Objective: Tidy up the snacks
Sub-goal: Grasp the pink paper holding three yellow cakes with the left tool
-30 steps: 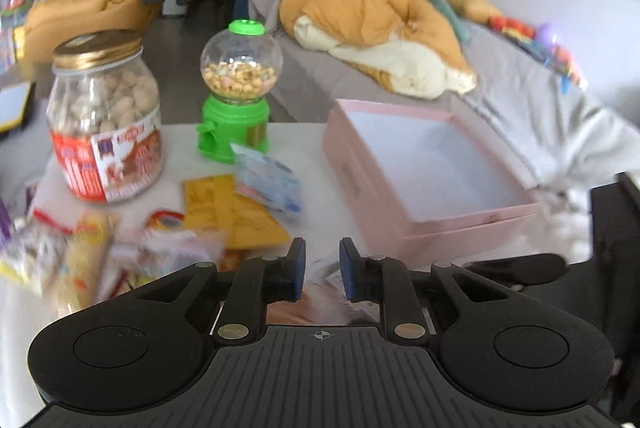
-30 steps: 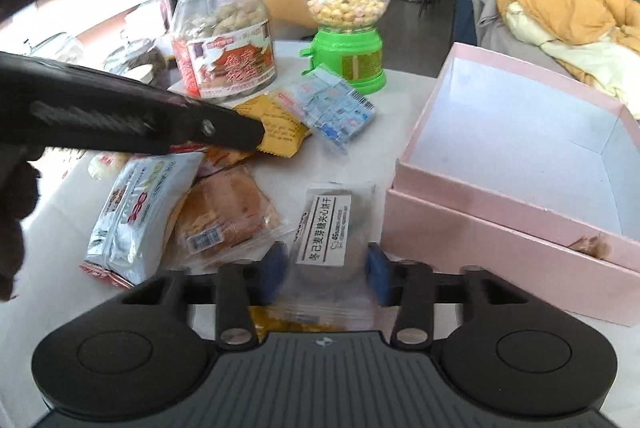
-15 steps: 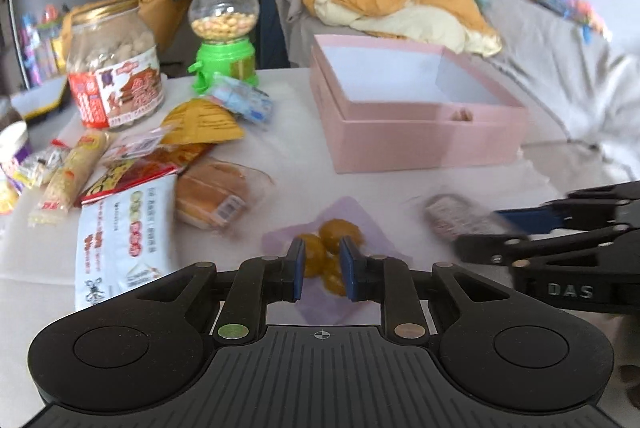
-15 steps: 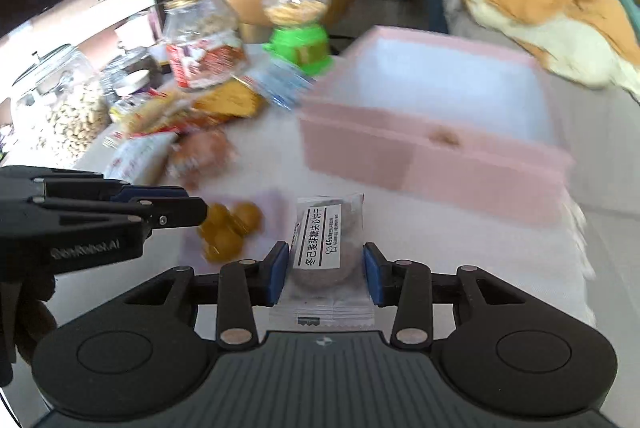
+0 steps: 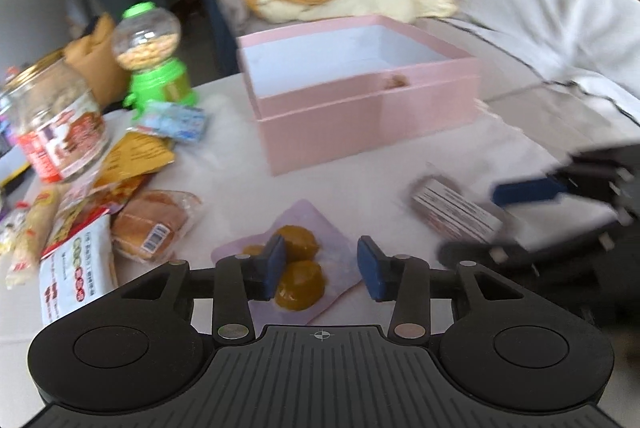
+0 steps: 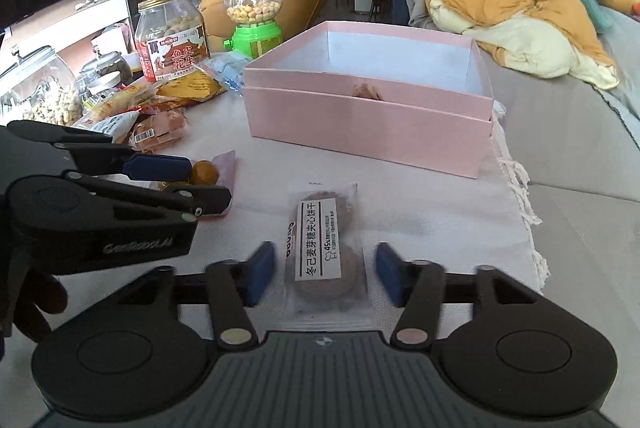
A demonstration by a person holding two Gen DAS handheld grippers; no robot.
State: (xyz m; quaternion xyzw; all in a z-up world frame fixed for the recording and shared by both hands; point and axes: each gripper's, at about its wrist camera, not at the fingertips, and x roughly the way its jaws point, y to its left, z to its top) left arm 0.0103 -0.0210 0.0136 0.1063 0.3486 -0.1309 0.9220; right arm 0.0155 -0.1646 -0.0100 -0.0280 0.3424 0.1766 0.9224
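My left gripper (image 5: 322, 268) is open over a clear pack of brown round sweets (image 5: 298, 266) lying on the table. My right gripper (image 6: 325, 278) is open with a clear-wrapped biscuit pack (image 6: 325, 250) lying flat between its fingers. The biscuit pack also shows blurred in the left wrist view (image 5: 454, 216). An open pink box (image 6: 368, 112) stands beyond both; it holds one small brown snack (image 6: 365, 91). The left gripper shows at the left in the right wrist view (image 6: 176, 184).
A peanut jar (image 6: 173, 34), a green candy dispenser (image 6: 253, 16) and several snack packets (image 5: 132, 164) lie left of the box. A bread pack (image 5: 154, 224) lies nearer. A sofa with an orange quilt (image 6: 516, 8) is behind. The table's fringed edge (image 6: 520, 188) is at right.
Both grippers have opened. The biscuit pack, held half a second ago, now lies on the table, and the sweets pack is released too. The left wrist view has swung.
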